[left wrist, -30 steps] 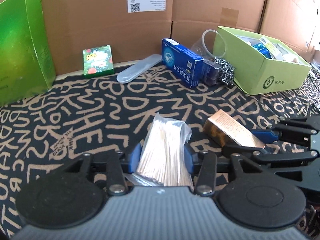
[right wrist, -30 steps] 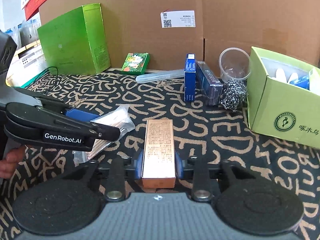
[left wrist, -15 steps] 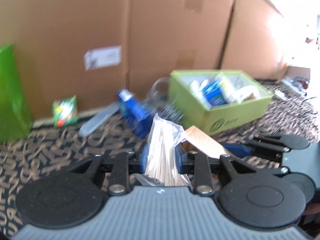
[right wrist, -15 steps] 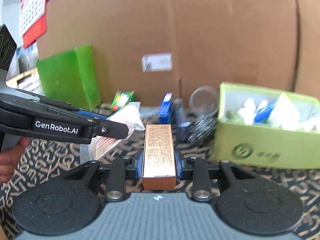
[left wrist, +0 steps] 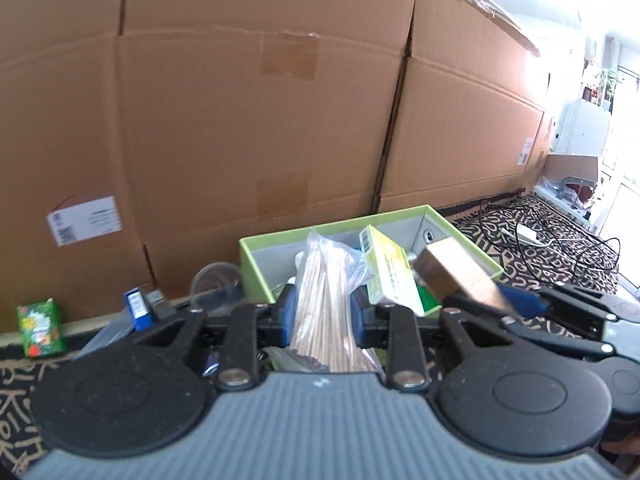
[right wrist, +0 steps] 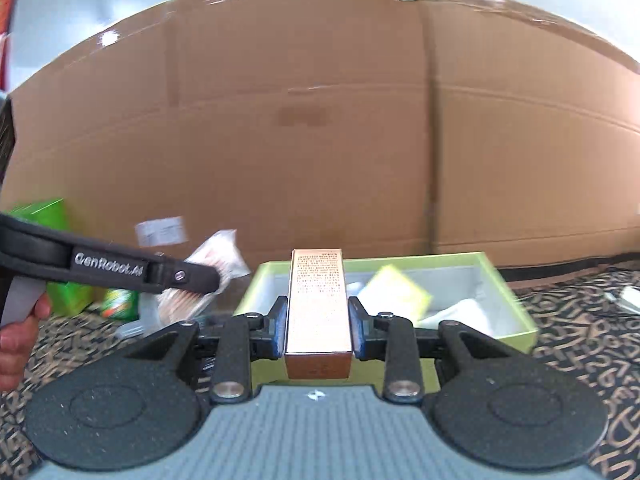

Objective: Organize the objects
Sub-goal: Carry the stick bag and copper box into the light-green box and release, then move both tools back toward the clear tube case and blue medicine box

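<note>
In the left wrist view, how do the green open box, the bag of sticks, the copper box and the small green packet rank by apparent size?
1. green open box
2. bag of sticks, though nearness to the camera enlarges it
3. copper box, also near
4. small green packet, farther away, so its true size is unsure

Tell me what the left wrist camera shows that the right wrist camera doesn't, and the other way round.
Only the left wrist view shows the blue box, the clear plastic cup and the cables on the cloth. Only the right wrist view shows the person's hand on the left gripper. Both show the green bin, the bag of sticks and the copper box clamped in the right gripper.
</note>
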The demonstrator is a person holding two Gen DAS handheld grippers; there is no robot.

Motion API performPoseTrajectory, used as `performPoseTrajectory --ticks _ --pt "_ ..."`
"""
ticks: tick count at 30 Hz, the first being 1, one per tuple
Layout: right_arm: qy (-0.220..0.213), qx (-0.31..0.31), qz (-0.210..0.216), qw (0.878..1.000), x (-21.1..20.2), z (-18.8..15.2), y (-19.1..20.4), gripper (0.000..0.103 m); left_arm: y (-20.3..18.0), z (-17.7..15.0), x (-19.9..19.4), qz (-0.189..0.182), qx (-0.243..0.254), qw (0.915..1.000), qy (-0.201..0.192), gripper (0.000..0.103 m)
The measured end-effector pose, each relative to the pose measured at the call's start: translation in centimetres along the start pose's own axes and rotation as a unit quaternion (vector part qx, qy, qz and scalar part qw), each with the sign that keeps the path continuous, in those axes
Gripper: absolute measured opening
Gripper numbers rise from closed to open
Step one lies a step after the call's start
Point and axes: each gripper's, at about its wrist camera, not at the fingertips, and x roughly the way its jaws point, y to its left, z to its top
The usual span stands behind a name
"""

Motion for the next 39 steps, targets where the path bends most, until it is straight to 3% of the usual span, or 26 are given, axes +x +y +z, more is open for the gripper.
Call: performPoseTrajectory --ticks 10,17,18,20,21,22,24,35,39 --pt "0.008 0.046 -0.069 0.997 5.9 0.8 -6.5 0.034 -1.0 1.4 8.6 0.024 0.0 0.9989 0.04 0.027" --pt "0.026 0.05 -0.075 0.996 8.2 -0.6 -8.2 0.034 -0.6 0.9 11.4 0.027 -0.006 0.998 0.057 0.031" --pt "0.028 0.046 -0.076 0.996 8.6 -0.8 -8.4 0.034 -0.5 0.8 11.6 0.028 -0.006 0.9982 0.053 0.035" --pt "0.03 0.032 -0.081 0.996 9.0 -1.2 -8.4 0.049 -0.6 0.3 11.6 0.033 -0.002 0.9988 0.035 0.079" --pt "0.027 0.027 -0.084 0.996 8.9 -1.4 -8.4 0.061 -0.6 0.1 11.4 0.049 -0.002 0.9985 0.022 0.089" --pt "0.021 0.023 -0.084 0.996 8.7 -1.7 -8.3 0.066 -0.8 -0.2 11.1 0.068 -0.001 0.9977 0.006 0.101" --pt "0.018 0.016 -0.083 0.996 8.4 -1.8 -8.1 0.067 -1.0 -0.6 10.6 0.084 0.004 0.9963 -0.014 0.103" --pt "-0.004 0.018 -0.073 0.997 6.0 -0.5 -6.7 0.075 -0.3 -0.8 6.7 0.072 -0.023 0.997 -0.017 0.103" --pt "-0.022 0.015 -0.063 0.998 4.2 0.3 -5.4 0.083 0.4 -1.0 4.2 0.074 -0.034 0.9962 -0.029 0.103"
